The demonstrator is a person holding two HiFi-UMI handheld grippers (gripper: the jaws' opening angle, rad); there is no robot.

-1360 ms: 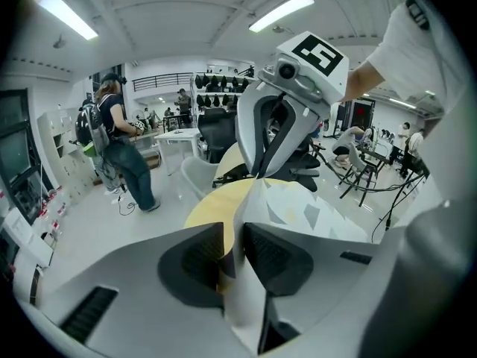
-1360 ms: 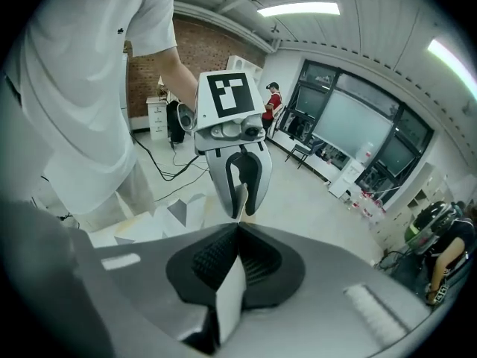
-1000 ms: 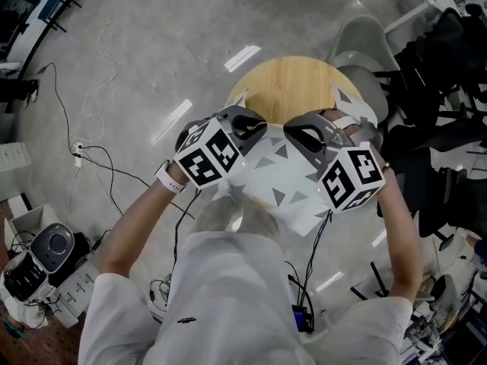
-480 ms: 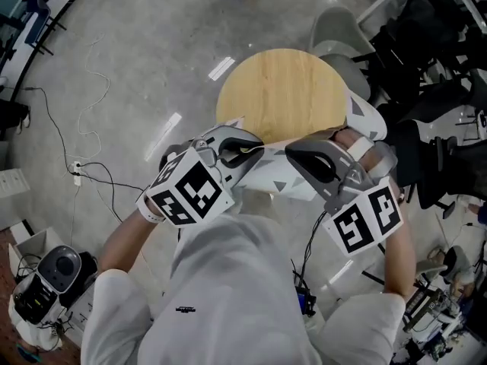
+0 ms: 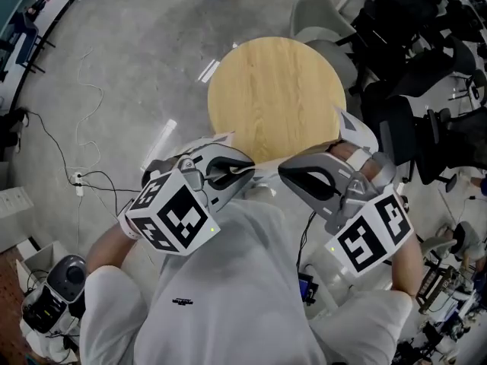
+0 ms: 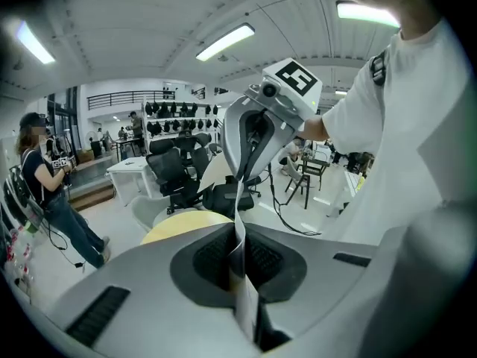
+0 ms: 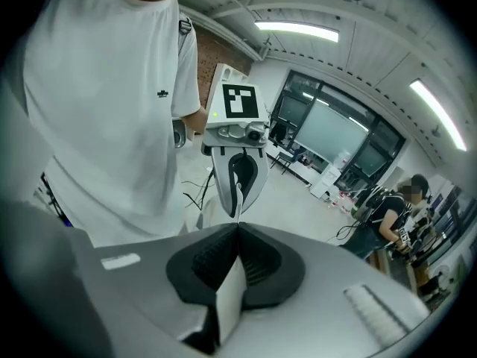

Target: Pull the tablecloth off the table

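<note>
The round wooden table (image 5: pixel 278 97) shows a bare top. The white tablecloth (image 5: pixel 358 133) with grey triangles hangs off the near edge, bunched between my hands close to my chest. My left gripper (image 5: pixel 249 165) is shut on one edge of it, and the cloth (image 6: pixel 240 263) runs as a thin sheet between the black pads. My right gripper (image 5: pixel 284 172) is shut on the other edge, with the cloth (image 7: pixel 229 293) pinched in the pads. The two grippers face each other: the right gripper (image 6: pixel 253 136) shows in the left gripper view, the left gripper (image 7: pixel 237 171) in the right gripper view.
A grey chair (image 5: pixel 326 23) and black office chairs (image 5: pixel 415 116) stand beyond and right of the table. Cables (image 5: pixel 84 101) lie on the floor at left, and a device (image 5: pixel 47 301) sits at the bottom left. A person (image 6: pixel 46 192) stands off to the side.
Both grippers have risen and drawn back toward my chest with the cloth. The cloth has slid off the table's near edge, so the wooden top now shows whole.
</note>
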